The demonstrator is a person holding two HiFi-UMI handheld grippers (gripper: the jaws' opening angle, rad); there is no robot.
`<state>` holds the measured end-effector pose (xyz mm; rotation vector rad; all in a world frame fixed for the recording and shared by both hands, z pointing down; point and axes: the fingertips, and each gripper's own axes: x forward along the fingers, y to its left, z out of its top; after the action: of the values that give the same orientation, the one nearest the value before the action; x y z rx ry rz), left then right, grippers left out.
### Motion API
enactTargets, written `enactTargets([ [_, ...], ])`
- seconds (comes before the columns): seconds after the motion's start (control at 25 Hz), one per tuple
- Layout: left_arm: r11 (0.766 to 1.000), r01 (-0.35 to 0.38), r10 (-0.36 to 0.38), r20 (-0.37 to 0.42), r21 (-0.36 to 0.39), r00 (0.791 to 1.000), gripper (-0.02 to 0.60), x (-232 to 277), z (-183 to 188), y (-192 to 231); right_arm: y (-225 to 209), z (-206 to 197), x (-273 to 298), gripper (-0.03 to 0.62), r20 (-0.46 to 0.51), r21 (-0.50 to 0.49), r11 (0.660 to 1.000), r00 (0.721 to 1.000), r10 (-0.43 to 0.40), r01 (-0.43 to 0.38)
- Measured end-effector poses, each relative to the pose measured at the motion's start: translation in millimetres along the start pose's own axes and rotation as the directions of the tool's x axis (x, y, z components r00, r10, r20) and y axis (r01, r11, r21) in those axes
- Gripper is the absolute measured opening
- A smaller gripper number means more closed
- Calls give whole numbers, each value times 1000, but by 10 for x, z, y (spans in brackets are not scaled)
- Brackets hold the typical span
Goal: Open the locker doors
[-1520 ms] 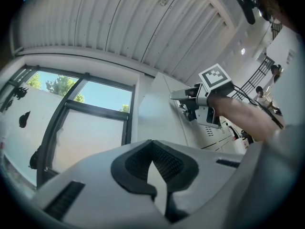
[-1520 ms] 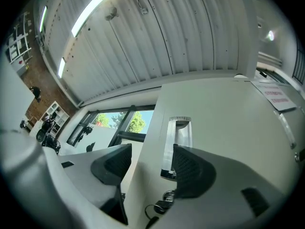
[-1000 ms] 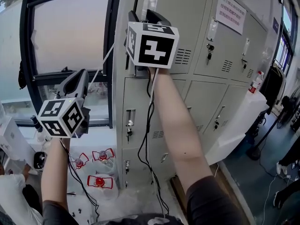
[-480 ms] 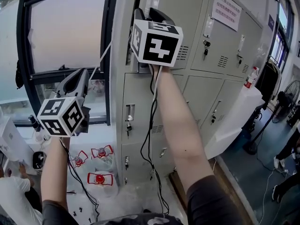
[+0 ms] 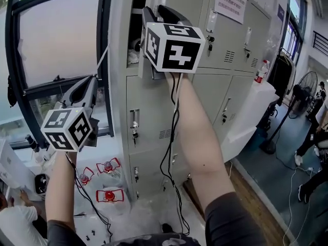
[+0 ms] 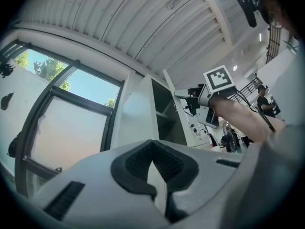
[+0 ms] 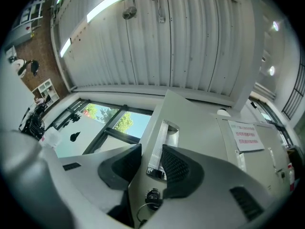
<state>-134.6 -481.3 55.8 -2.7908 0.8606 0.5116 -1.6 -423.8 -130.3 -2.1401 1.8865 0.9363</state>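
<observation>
Partly open locker (image 5: 137,4), pale item (image 5: 132,57) inside

- Source one: daylight through the window (image 5: 61,40), left of your left jaws. Its frosted pane is washed out pale, and the sky above it shows bright blue in both gripper views.
- Source two: a ceiling strip lamp (image 7: 107,4), above and left of your right jaws, blown to white.
- Locker door (image 7: 190,123), between your right jaws: evenly lit, sharp, no hard shadow.
- Your jaws: close to the lens, soft-focused, shaded grey.
- Locker interior (image 6: 163,106), beyond your left jaws: dark.
- Gripper views: heavy fisheye bend, black corners.
- Head view: bright, slight curve at the edges.
</observation>
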Motion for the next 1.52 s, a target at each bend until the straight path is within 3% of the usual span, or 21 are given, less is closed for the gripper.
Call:
enactTargets([
  [0.32,1000,19,-19,-6,2,1000,8,-38,16,-257,-101,141,-255,156,12,-73,997,999,-39,39],
  [0.92,1000,-4,4,5,25,1000,8,162,94,-1044,-509,396,-880,137,87,-101,994,994,61,-52],
  [1.52,1000,11,-11,-19,25,1000,8,256,53,-1724,-1094,502,-1413,80,117,-93,995,992,39,-29],
])
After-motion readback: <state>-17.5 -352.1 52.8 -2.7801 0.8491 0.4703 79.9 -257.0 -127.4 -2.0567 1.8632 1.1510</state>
